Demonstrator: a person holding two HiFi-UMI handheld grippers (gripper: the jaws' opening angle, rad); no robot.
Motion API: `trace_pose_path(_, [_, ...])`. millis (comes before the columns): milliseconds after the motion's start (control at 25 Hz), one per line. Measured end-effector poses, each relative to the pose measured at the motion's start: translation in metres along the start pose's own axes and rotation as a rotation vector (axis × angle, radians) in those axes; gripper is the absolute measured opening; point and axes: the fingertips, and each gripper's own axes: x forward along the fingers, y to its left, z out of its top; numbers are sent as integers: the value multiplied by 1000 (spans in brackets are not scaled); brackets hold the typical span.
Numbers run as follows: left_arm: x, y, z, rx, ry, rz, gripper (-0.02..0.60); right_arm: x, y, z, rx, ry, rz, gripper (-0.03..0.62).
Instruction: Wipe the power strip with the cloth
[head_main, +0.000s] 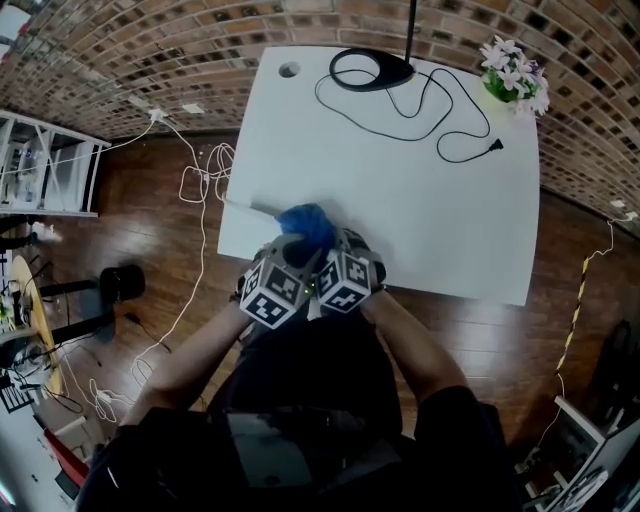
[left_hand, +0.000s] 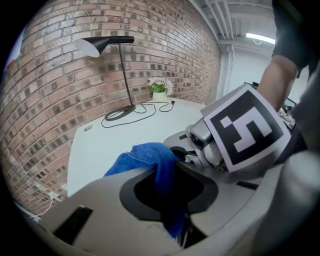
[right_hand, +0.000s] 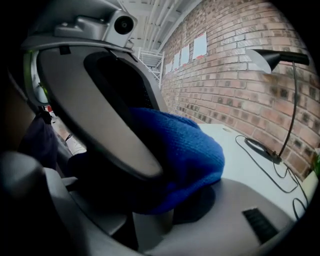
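At a white surface's (head_main: 430, 210) near edge, the left hand-held gripper (head_main: 291, 247) and right hand-held gripper (head_main: 334, 243) both clamp one bunched blue cloth (head_main: 306, 221).

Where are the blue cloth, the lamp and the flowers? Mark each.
blue cloth (head_main: 306, 222), head view, its bunched top.
lamp (head_main: 392, 72), head view, its solid base.
flowers (head_main: 514, 68), head view, the blossoms.

Your blue cloth (right_hand: 192, 150) shows a soft, nubby weave; the white table (head_main: 430, 215) looks smooth and matt, the wooden floor (head_main: 150, 255) glossy.
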Motion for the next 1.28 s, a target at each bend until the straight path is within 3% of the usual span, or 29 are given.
trace_pose_path(560, [-1, 2, -2, -13, -4, -13, 66, 4, 3, -3, -8, 3, 7, 164])
trace_pose_path(760, [-4, 1, 3, -1, -53, -63, 66, 2, 3, 3, -8, -7, 13, 161])
trace_pose_path(1040, [-8, 6, -7, 79, -73, -139, 66, 2, 5, 2, -12, -5, 21, 161])
trace_pose_path(1280, [-18, 19, -7, 69, -150, -224, 63, -2, 2, 4, -4, -6, 18, 163])
